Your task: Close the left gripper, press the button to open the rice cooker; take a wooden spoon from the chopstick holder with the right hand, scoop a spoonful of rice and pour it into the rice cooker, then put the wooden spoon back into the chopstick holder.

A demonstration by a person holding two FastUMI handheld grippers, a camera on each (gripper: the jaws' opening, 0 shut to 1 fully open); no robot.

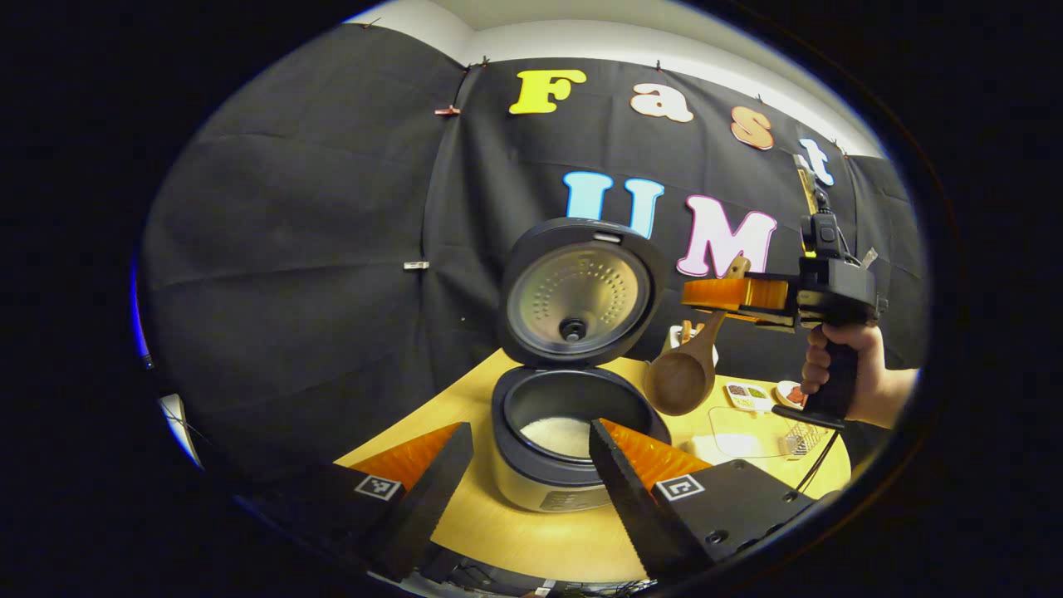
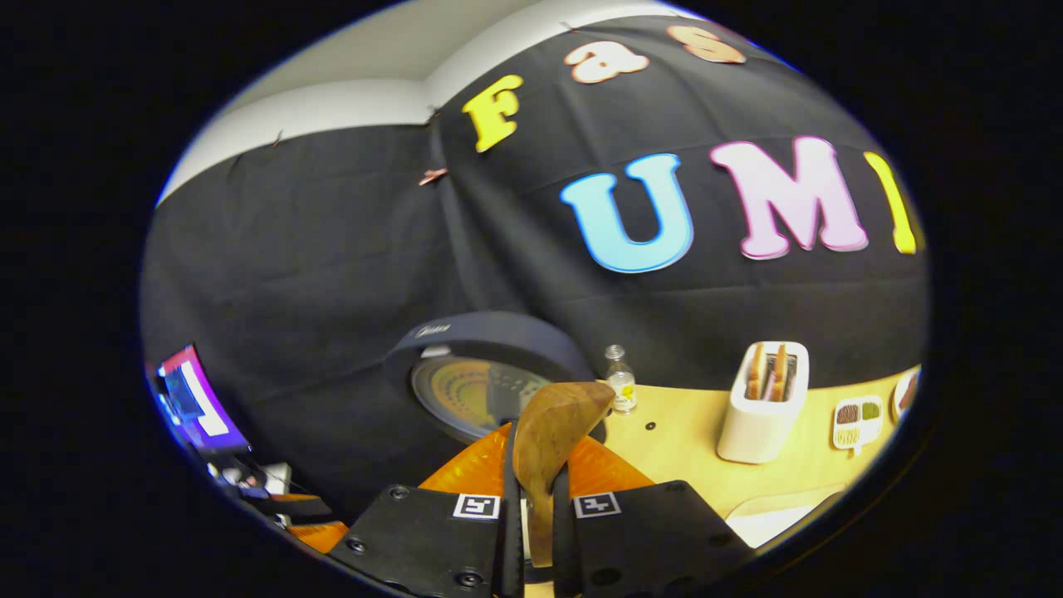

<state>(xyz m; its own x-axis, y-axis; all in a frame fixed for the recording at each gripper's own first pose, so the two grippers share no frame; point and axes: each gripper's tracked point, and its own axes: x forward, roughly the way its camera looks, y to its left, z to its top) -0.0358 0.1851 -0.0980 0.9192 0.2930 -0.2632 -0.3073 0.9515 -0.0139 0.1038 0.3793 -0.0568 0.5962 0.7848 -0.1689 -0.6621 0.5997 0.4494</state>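
Yellow table (image 1: 515,531), wooden spoon (image 2: 548,440) clamped in right hand-held gripper (image 2: 536,515)

One cooker (image 1: 573,432), one spoon (image 1: 683,378), one holder (image 2: 762,404), one bottle (image 2: 619,389), two grippers (image 1: 523,473) (image 2: 536,507), and two small dishes (image 1: 747,395) (image 1: 791,394).

Brown wooden spoon (image 1: 683,378); black-rimmed rice cooker (image 1: 573,432), white rice (image 1: 565,433); yellow table (image 1: 531,531); white chopstick holder (image 2: 762,407).

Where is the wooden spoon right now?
The wooden spoon is clamped in the right gripper, hanging bowl-down in the left gripper view just right of the open rice cooker, in front of the chopstick holder.
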